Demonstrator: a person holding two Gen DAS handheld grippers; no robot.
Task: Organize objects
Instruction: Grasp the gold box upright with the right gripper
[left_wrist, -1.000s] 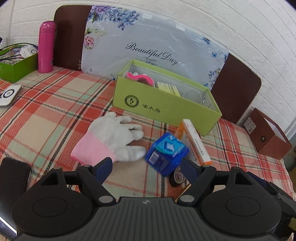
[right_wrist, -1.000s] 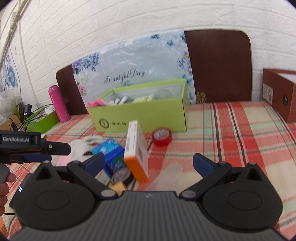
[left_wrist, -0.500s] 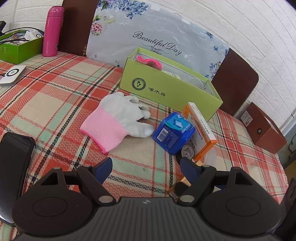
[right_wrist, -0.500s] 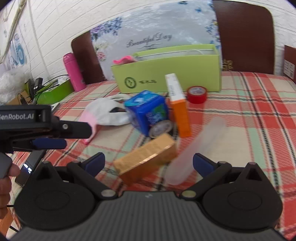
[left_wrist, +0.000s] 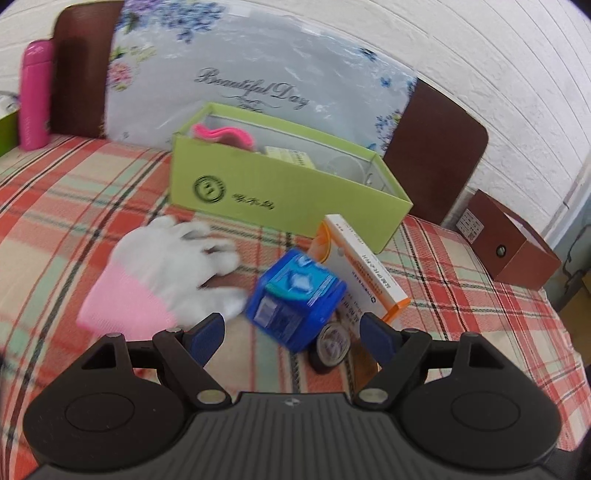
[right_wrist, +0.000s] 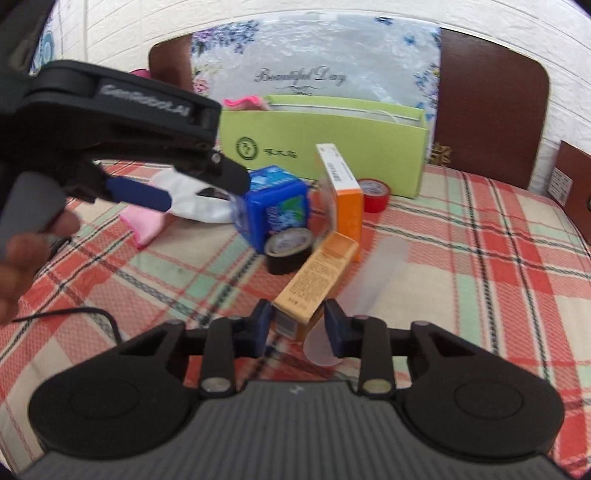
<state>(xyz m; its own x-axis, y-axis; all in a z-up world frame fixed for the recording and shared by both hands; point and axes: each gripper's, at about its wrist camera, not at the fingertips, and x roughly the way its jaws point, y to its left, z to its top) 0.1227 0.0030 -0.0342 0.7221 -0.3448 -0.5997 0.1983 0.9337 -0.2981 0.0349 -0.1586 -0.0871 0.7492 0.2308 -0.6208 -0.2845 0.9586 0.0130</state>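
My right gripper is shut on the near end of a tan-gold box that lies on the plaid cloth. My left gripper is open and empty, just above a blue box and beside a white-and-pink glove. The left gripper also shows in the right wrist view, over the glove. A black tape roll, an orange-and-white carton and a red tape roll stand near the blue box. An open green box holding several items stands behind.
A clear plastic piece lies by the tan-gold box. A pink bottle stands at the far left, a brown box at the right. A floral board and brown boards lean on the brick wall.
My right gripper has moved in and shut on the tan-gold box. My left gripper has moved forward and lower, towards the blue box and the glove.
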